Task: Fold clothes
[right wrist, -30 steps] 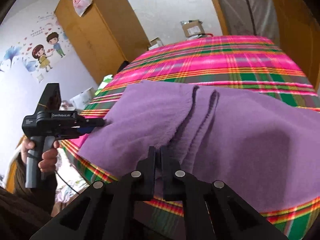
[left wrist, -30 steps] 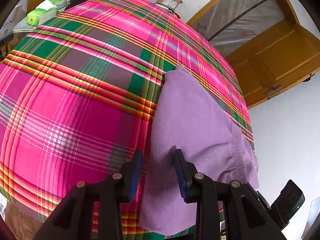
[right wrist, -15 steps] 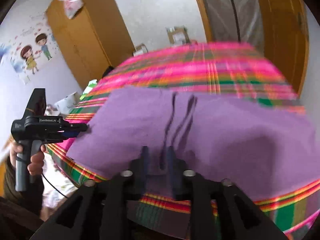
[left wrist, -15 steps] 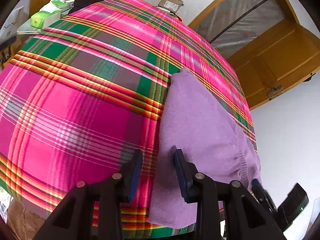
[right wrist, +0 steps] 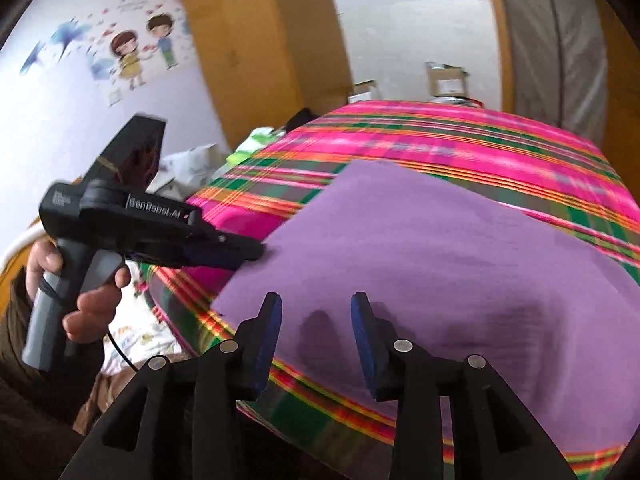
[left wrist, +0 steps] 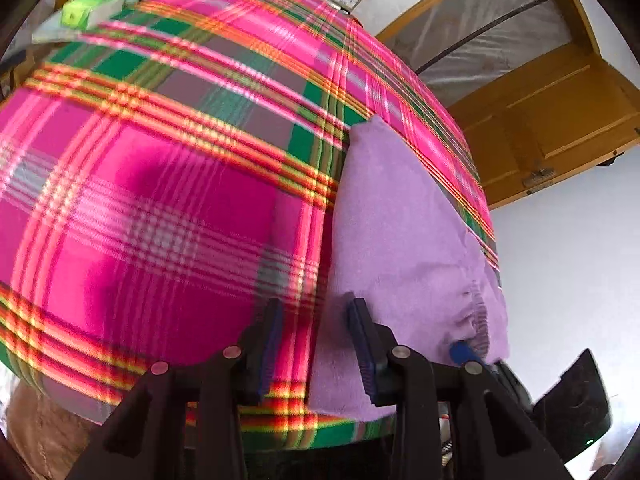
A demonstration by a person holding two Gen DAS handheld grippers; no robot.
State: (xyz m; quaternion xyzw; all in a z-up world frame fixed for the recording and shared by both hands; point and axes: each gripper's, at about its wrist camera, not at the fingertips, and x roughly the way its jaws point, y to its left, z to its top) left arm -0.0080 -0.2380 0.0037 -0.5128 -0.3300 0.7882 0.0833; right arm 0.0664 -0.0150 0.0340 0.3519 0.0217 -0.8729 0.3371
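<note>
Right gripper (right wrist: 316,320) jaws just opened, spread above purple garment (right wrist: 440,264), nothing pinched. Left gripper (left wrist: 314,320) spread at garment's left edge, empty. Garment flat on plaid bed cover (left wrist: 160,200), near edge. Next: pinch edge squarely, lift evenly, fold without dragging.

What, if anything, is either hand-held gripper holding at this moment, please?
Nothing: the right hand-held gripper has just opened, empty above the purple garment; the left hand-held gripper is open too.
</note>
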